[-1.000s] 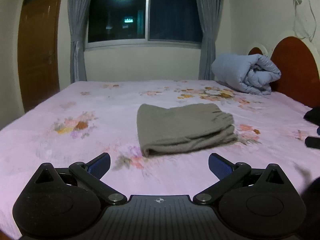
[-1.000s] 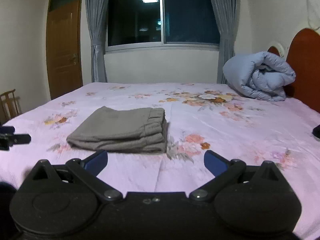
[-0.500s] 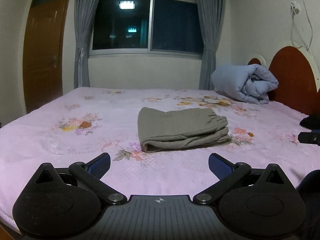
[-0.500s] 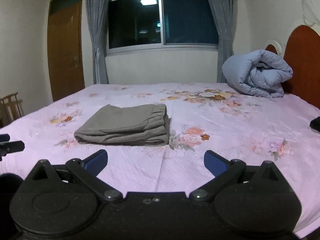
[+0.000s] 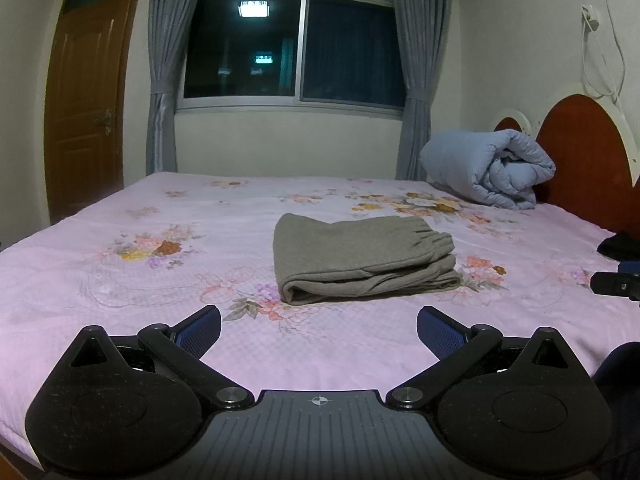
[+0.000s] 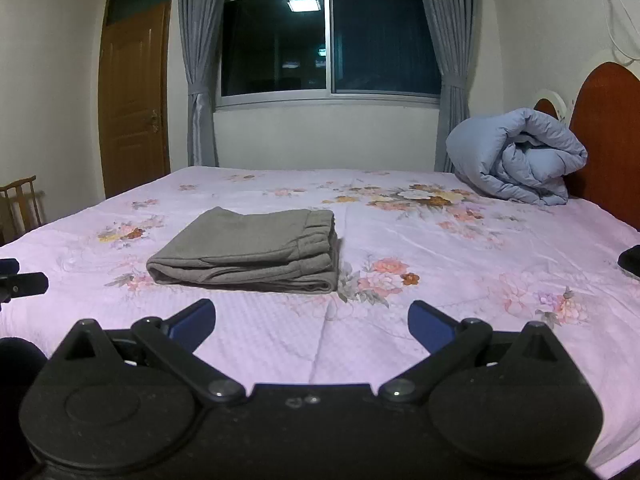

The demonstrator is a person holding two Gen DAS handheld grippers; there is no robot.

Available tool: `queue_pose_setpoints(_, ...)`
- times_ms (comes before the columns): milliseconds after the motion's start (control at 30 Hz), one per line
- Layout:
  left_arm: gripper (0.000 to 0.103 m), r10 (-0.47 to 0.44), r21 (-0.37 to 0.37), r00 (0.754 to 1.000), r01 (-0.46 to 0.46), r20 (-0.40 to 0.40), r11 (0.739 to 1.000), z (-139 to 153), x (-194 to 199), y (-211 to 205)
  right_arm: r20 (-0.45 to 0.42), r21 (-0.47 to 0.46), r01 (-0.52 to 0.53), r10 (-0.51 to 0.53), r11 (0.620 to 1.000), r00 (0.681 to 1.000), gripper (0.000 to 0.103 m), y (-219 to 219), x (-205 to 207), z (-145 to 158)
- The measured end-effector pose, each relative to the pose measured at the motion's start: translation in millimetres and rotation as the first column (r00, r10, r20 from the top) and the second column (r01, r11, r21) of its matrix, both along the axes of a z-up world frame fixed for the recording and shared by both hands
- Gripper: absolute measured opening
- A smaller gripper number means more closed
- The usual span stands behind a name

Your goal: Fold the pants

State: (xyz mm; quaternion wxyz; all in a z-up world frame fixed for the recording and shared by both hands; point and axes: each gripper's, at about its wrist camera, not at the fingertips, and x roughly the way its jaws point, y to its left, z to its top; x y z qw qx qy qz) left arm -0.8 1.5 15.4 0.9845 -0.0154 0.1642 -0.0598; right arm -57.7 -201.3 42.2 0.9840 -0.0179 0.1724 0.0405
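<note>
My left tongs and my right tongs both gape wide with nothing between their blue pads, held low over the near edge of the bed. Beyond them the grey pants lie folded in a flat stack mid-bed. Farther back, a rolled blue quilt rests against the headboard, below the dark window.
</note>
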Motion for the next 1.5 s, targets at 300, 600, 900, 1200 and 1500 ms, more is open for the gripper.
queue_pose_setpoints(300, 0.103, 0.003, -0.001, 1.0, -0.003, -0.001, 1.0, -1.5, -0.1, -1.4, -0.004, -0.001, 0.002, -0.002, 1.0, 1.0, 0.097, 0.0, -0.2, 0.3)
queue_pose_setpoints(600, 0.103, -0.001, 0.004, 1.0, 0.001, -0.001, 1.0, -2.8, -2.3, -3.8, -0.007, -0.004, 0.004, -0.004, 1.0, 1.0, 0.097, -0.5, -0.5, -0.4)
queue_pose_setpoints(900, 0.103, -0.002, 0.008, 1.0, 0.002, -0.001, 1.0, -3.1, -3.4, -5.0, -0.007, -0.004, 0.004, -0.004, 1.0, 1.0, 0.097, -0.6, -0.5, -0.3)
queue_pose_setpoints(1200, 0.103, -0.002, 0.008, 1.0, 0.002, -0.002, 1.0, -2.8, -3.7, -4.9, -0.009, -0.005, 0.003, -0.003, 1.0, 1.0, 0.097, -0.9, -0.5, -0.6)
queue_pose_setpoints(1500, 0.103, 0.0, 0.008, 1.0, 0.0, -0.002, 1.0, -2.7, -3.8, -5.2, -0.008, -0.006, 0.003, -0.003, 1.0, 1.0, 0.097, -1.3, -0.6, -0.4)
